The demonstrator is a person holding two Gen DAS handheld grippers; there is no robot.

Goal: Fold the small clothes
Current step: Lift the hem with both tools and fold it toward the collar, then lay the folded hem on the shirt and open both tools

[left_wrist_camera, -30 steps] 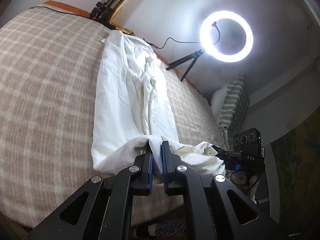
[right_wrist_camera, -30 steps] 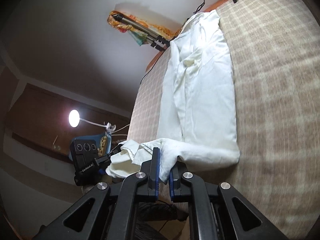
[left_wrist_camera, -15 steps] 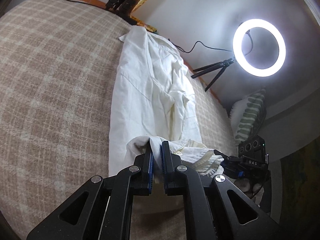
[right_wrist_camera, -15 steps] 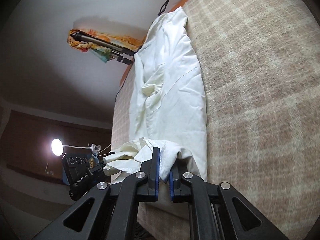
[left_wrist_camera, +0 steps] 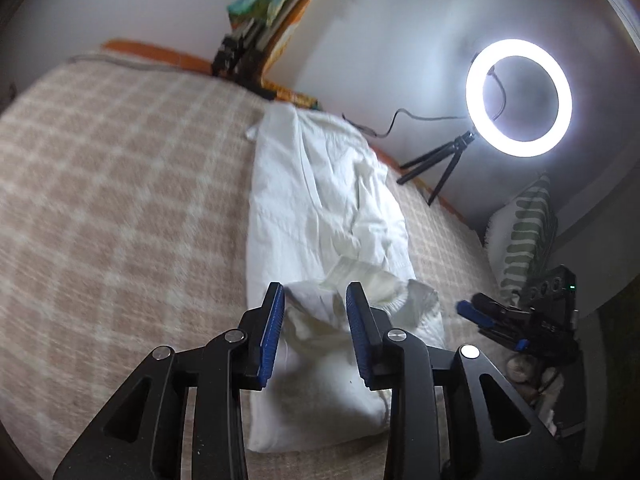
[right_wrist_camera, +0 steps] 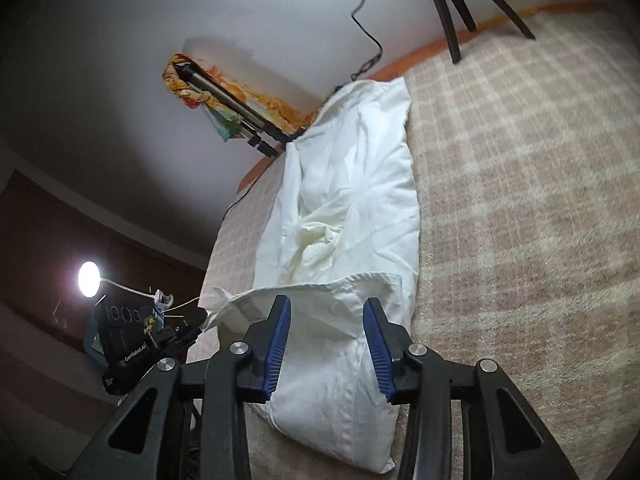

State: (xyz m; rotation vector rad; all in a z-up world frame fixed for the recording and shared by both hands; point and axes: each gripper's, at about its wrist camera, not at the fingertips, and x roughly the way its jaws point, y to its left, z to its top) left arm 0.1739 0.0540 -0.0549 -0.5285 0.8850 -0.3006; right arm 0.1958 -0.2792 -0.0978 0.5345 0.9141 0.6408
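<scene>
The white garment [left_wrist_camera: 320, 216] lies lengthwise on the checked bed cover [left_wrist_camera: 120, 200], a long narrow strip running away from you toward the far wall. Its near end is turned back over itself; the loose hem sits on top of the lower layer.

Left gripper [left_wrist_camera: 316, 320]: jaws have just been opening and now stand spread. The bunched, ribbed edge of the cloth lies between them, but the pads do not press on it. Right gripper [right_wrist_camera: 326, 332]: same, jaws just opened, spread, with the folded-over hem between them and no pinch. Judgement: you have just let go of the near end after carrying it over, so 1 fold is laid and the strip is not yet compact.

Handling notes:
1. Thin, light woven cloth, fully limp; it will not hold a shape and drapes wherever you drop it.
2. Creased and puckered around the middle, so the layers may drag on each other and shift.
3. Not fragile; slip out of the pads is the likelier fault if you take only 1 layer.

Where to hold next: take the 2 corners of the new folded edge, 1 per gripper, gripping both layers together close to the fold line. Keep the corners well apart so the edge stays taut.

The ring light [left_wrist_camera: 519, 98] on its tripod stands at the far right of the bed, clear of the cloth.
</scene>
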